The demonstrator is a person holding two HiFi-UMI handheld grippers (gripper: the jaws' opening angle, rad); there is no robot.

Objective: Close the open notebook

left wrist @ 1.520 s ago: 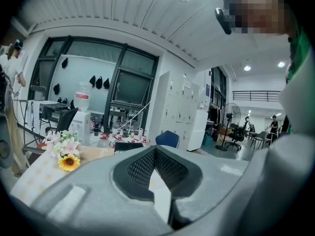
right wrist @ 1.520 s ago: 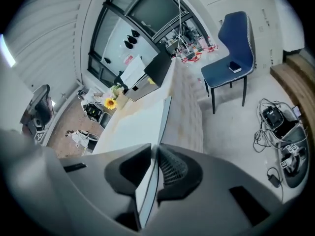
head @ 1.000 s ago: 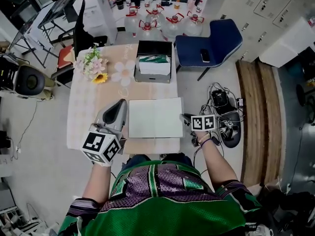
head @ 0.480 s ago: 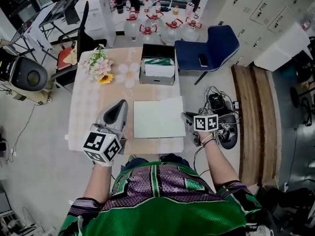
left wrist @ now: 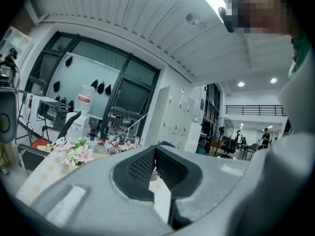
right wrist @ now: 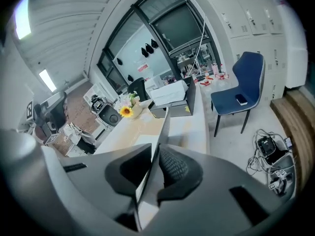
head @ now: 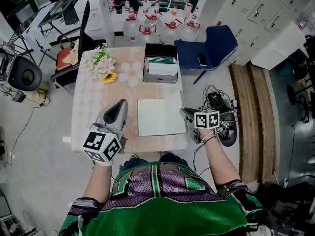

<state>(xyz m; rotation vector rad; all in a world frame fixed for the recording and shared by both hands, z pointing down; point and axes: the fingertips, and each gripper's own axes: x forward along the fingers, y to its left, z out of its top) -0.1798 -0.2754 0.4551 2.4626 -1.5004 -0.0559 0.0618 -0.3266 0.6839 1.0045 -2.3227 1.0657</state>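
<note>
The white notebook [head: 158, 117] lies on the pale table [head: 96, 104] in the head view. Its right leaf is lifted off the table and stands steeply at the right edge. My right gripper [head: 183, 113] is shut on that leaf's outer edge. In the right gripper view the leaf [right wrist: 165, 124] runs edge-on between the jaws of the right gripper [right wrist: 156, 154]. My left gripper [head: 119, 107] hovers left of the notebook, apart from it. Its jaws [left wrist: 155, 154] are shut with nothing held.
A black box [head: 161, 63] with white and green contents stands at the table's far edge, and flowers [head: 102, 65] lie far left. A blue chair [head: 209, 45] is right of the table, cables and gear [head: 220, 113] on the floor by my right hand, water jugs [head: 147, 29] beyond.
The right gripper has risen with the notebook's right leaf, swinging it up and leftward, so the visible spread is narrower. The left gripper has drifted a little.
</note>
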